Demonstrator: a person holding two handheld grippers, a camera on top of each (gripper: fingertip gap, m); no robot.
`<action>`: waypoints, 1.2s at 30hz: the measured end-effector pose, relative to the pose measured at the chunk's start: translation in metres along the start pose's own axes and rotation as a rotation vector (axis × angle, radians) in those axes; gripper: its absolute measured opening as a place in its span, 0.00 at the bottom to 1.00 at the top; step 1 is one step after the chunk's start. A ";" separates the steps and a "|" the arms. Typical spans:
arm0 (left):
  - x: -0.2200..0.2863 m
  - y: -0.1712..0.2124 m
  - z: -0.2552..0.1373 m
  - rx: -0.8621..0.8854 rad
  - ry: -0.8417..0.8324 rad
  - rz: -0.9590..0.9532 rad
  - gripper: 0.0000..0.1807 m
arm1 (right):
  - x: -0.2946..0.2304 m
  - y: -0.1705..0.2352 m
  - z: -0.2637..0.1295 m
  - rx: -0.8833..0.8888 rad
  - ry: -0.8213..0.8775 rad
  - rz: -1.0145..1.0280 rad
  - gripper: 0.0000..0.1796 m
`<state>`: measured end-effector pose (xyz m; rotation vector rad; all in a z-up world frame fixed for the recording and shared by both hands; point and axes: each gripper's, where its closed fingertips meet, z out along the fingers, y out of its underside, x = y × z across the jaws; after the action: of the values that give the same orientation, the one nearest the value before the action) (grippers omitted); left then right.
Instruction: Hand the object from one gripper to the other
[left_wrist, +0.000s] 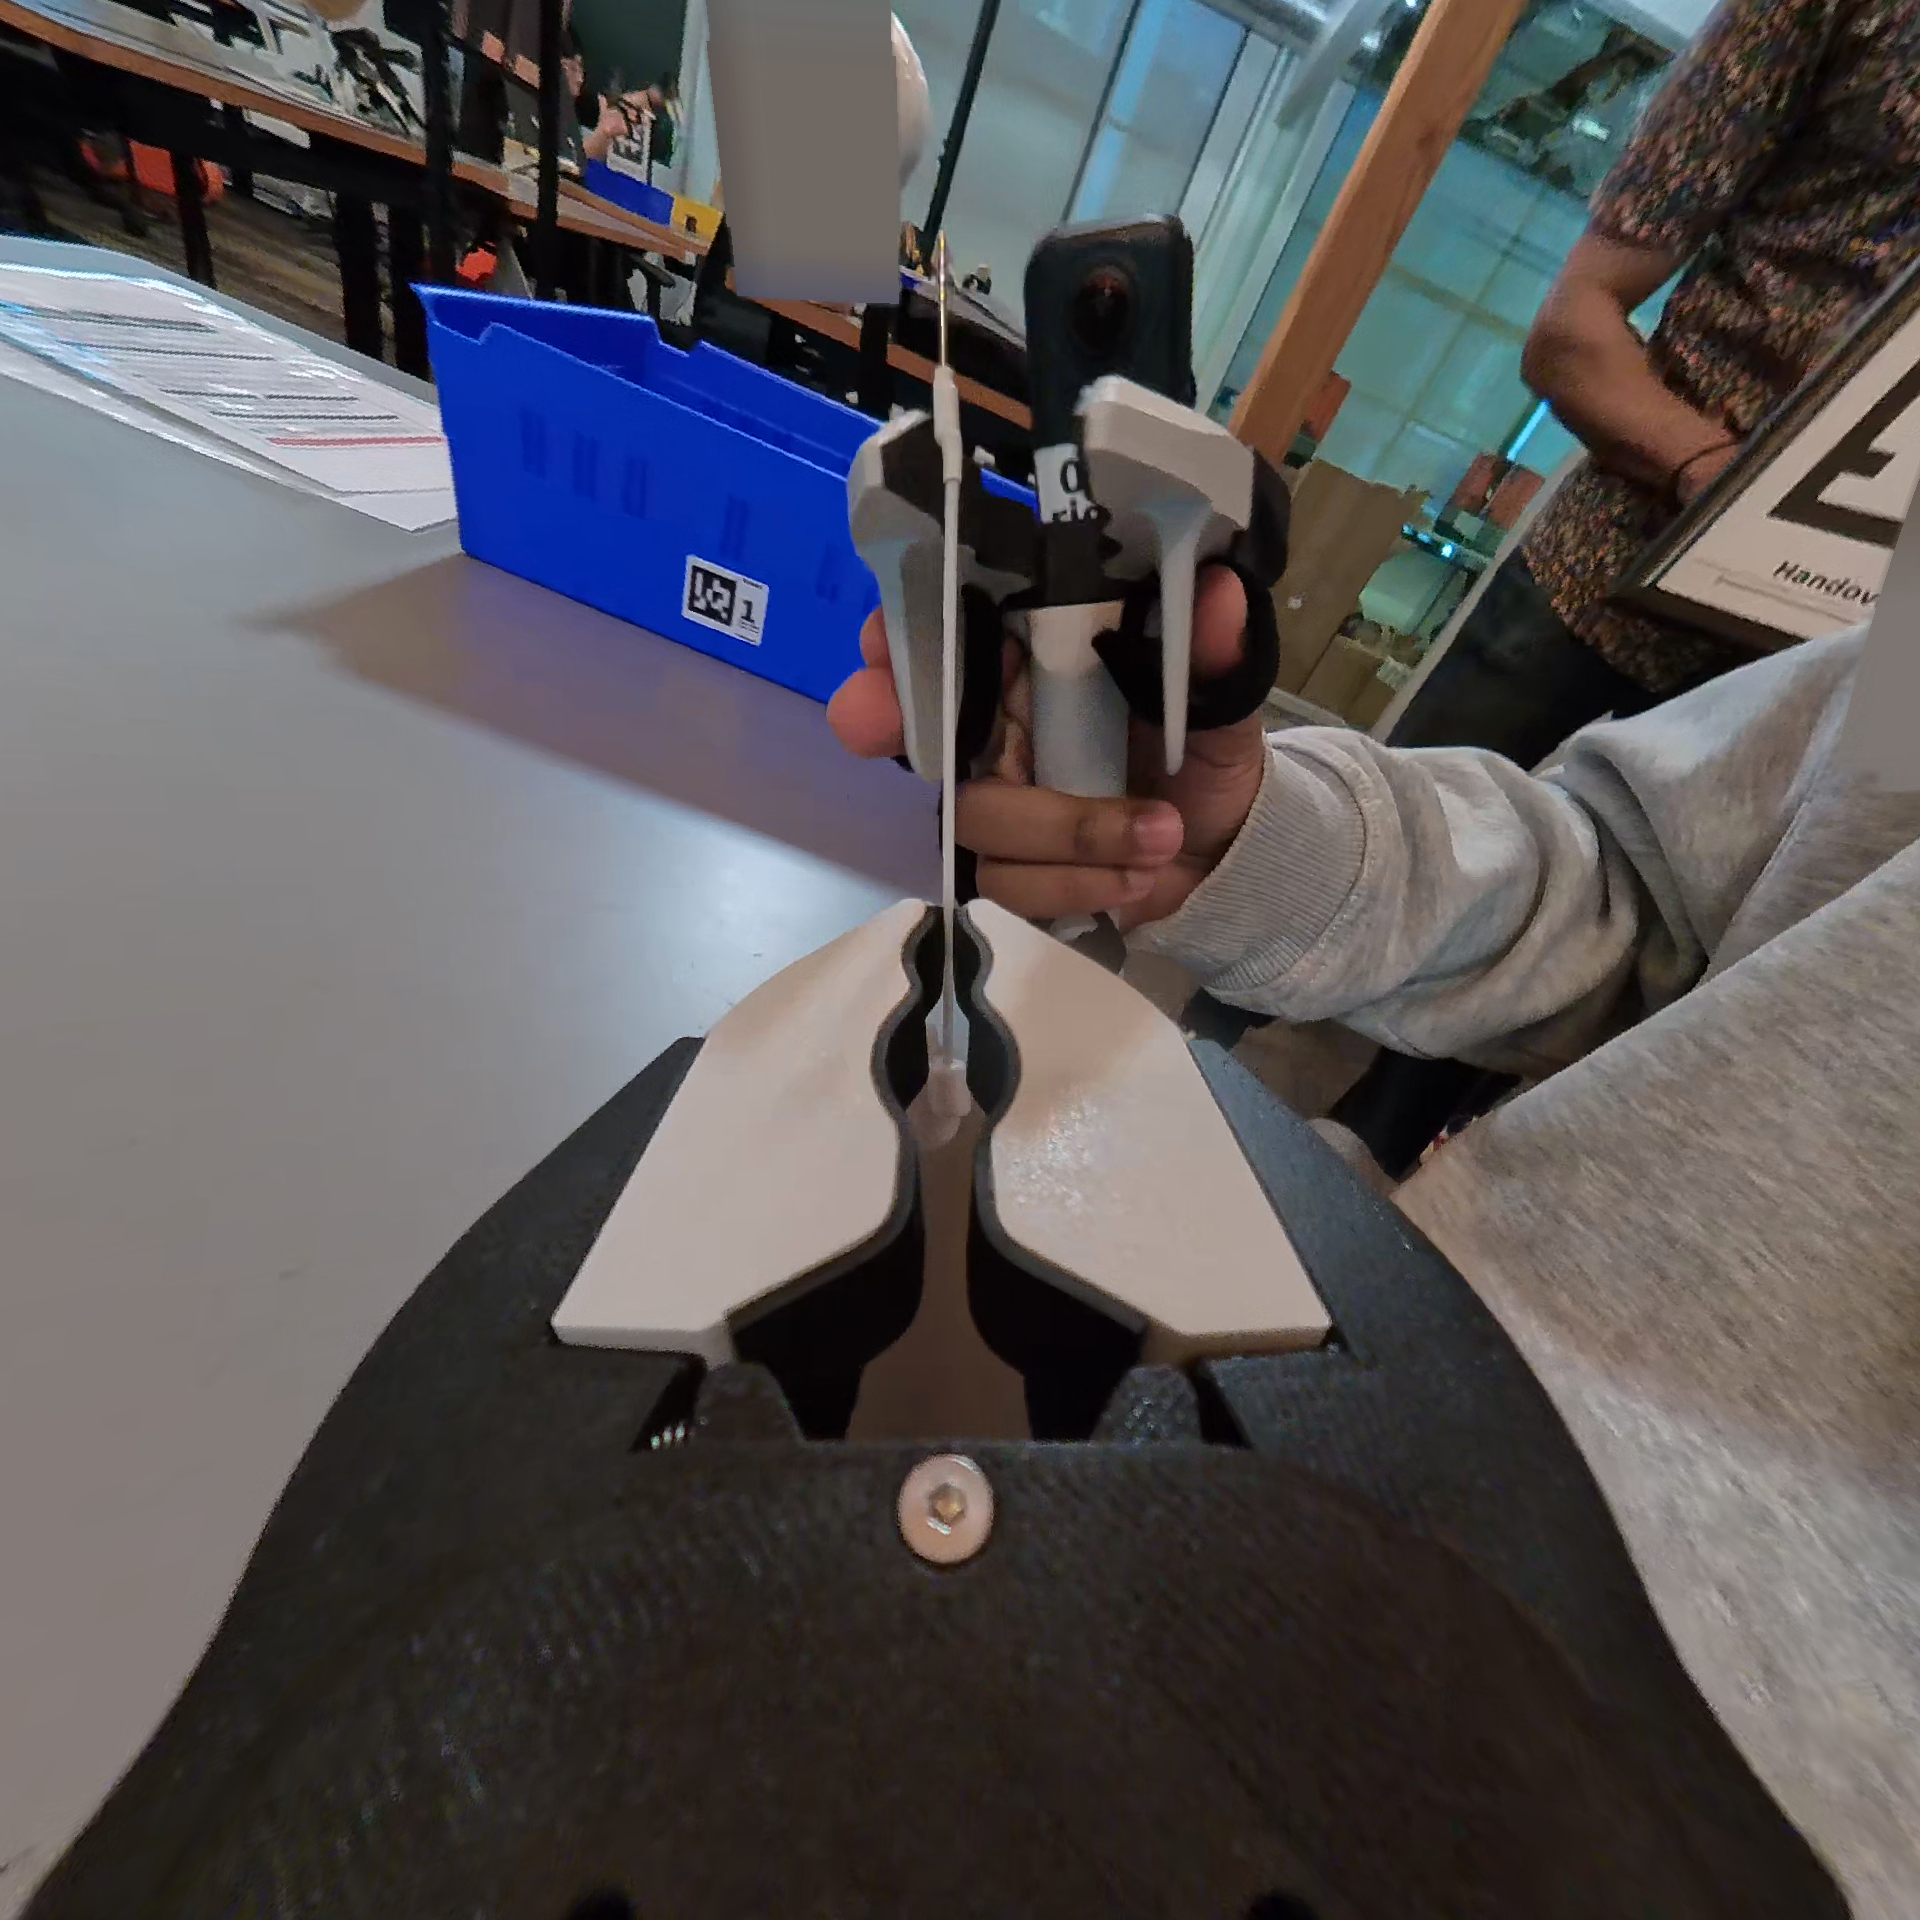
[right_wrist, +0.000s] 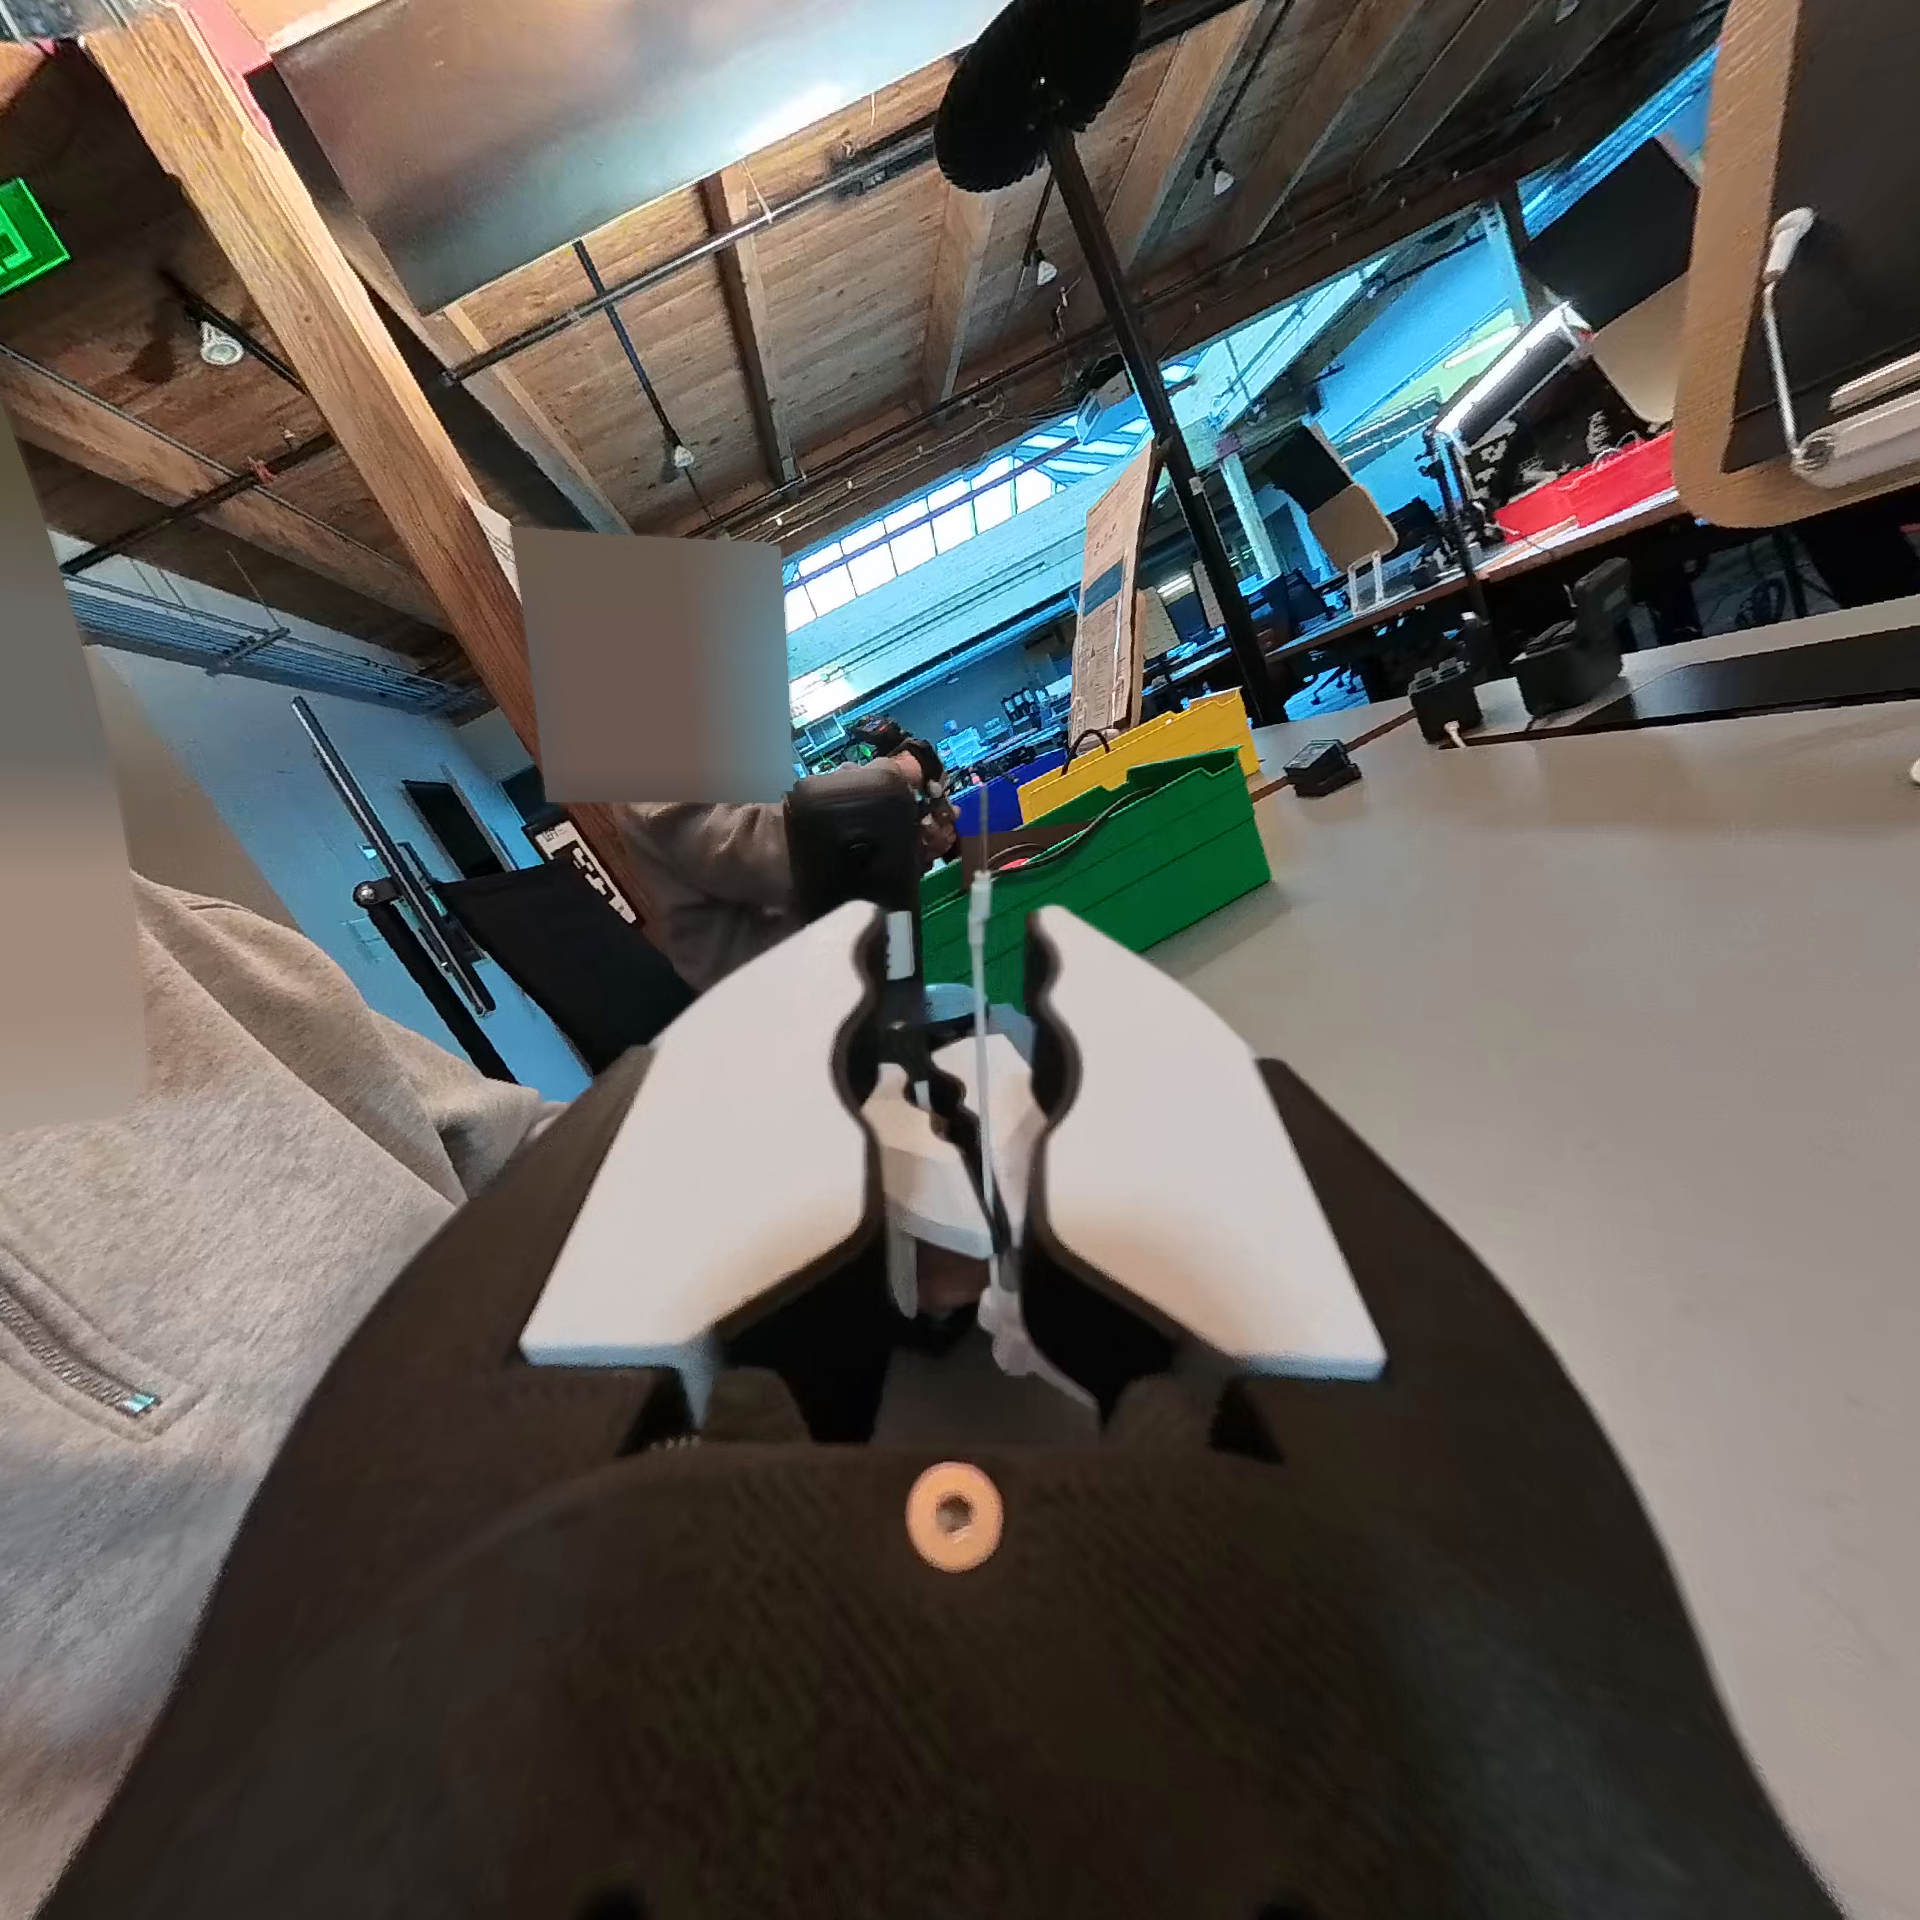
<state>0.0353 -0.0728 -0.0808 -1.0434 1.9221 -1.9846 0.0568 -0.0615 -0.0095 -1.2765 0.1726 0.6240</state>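
Observation:
A thin white rod (left_wrist: 948, 727) with a fine metal tip stands upright over the grey table (left_wrist: 312, 883). My left gripper (left_wrist: 948, 916) is shut on the rod's lower part; the pads press it on both sides. My right gripper (left_wrist: 1039, 623) faces me just beyond, held in a hand, its fingers spread apart. The rod runs close along one of its fingers (left_wrist: 906, 623). In the right wrist view my right gripper (right_wrist: 951, 940) is open. The rod (right_wrist: 983, 1039) stands in the gap, clear of both pads. The left gripper's white fingers (right_wrist: 935, 1153) show behind it.
A blue bin (left_wrist: 623, 468) and printed sheets (left_wrist: 208, 384) lie on the table to the far left. A green bin (right_wrist: 1122, 883) and a yellow bin (right_wrist: 1164, 748) stand ahead in the right wrist view. A person (left_wrist: 1714, 312) stands at the right by a sign board (left_wrist: 1818, 499).

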 end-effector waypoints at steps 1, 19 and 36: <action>-0.002 -0.002 -0.001 0.016 -0.004 -0.012 0.01 | 0.002 -0.001 0.000 0.006 0.009 -0.002 0.18; -0.013 -0.067 -0.045 0.404 -0.083 -0.062 0.00 | 0.053 0.062 0.011 -0.309 0.391 -0.152 0.43; 0.005 -0.065 -0.037 0.381 0.002 -0.017 0.00 | 0.014 0.064 0.034 -0.251 0.246 -0.137 0.39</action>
<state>0.0312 -0.0364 -0.0152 -0.9539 1.4529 -2.2395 0.0275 -0.0151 -0.0597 -1.5935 0.2121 0.3771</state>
